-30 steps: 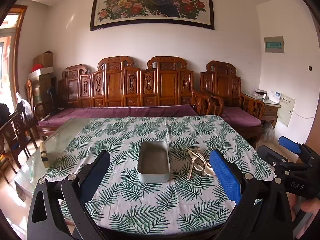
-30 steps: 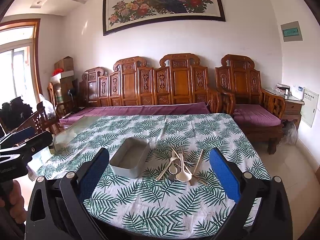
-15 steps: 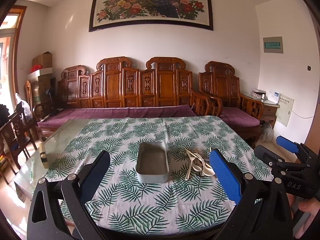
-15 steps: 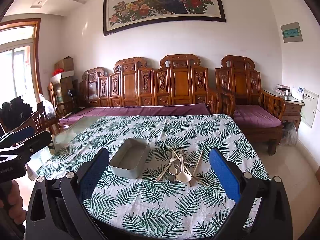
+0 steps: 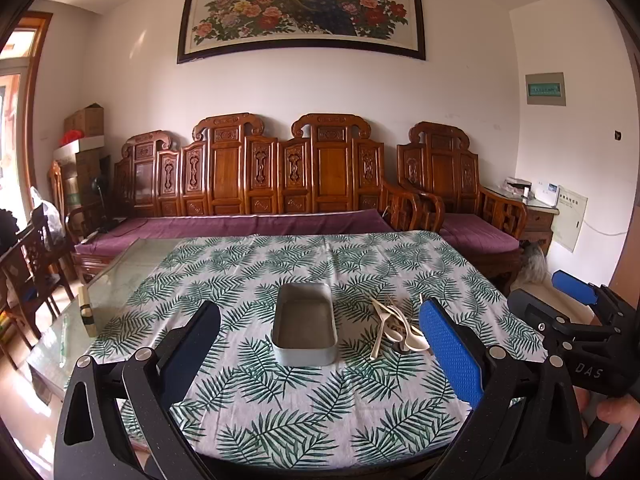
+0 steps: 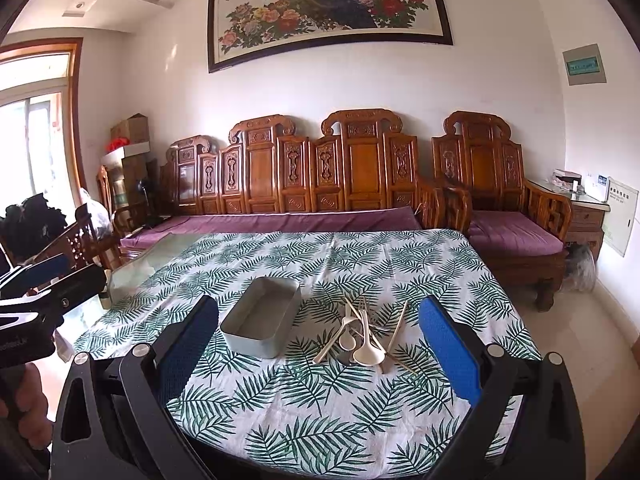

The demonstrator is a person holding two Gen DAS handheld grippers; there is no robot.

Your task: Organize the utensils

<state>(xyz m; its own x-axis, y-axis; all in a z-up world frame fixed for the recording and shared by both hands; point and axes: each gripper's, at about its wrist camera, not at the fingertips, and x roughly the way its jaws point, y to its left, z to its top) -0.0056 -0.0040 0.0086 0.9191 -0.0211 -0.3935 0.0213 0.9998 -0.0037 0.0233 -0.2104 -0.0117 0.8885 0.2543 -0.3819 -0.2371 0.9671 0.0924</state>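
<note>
Little has moved since the earlier frames: both grippers, left (image 5: 320, 344) and right (image 6: 318, 340), hang released and empty, so the right should single out one utensil from the pile (image 6: 362, 338) at the tray's (image 6: 260, 326) three o'clock.

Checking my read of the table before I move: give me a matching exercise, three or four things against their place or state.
Things:
1. grey rectangular metal tray
2. pile of cream plastic utensils
3. left gripper
4. small yellowish bottle

Places or states:
A. open, holding nothing
B. on bare glass at the table's left edge
C. empty, on the leaf-print tablecloth
D. heaped on the cloth, right of the tray

Pairs: 1-C, 2-D, 3-A, 4-B
</note>
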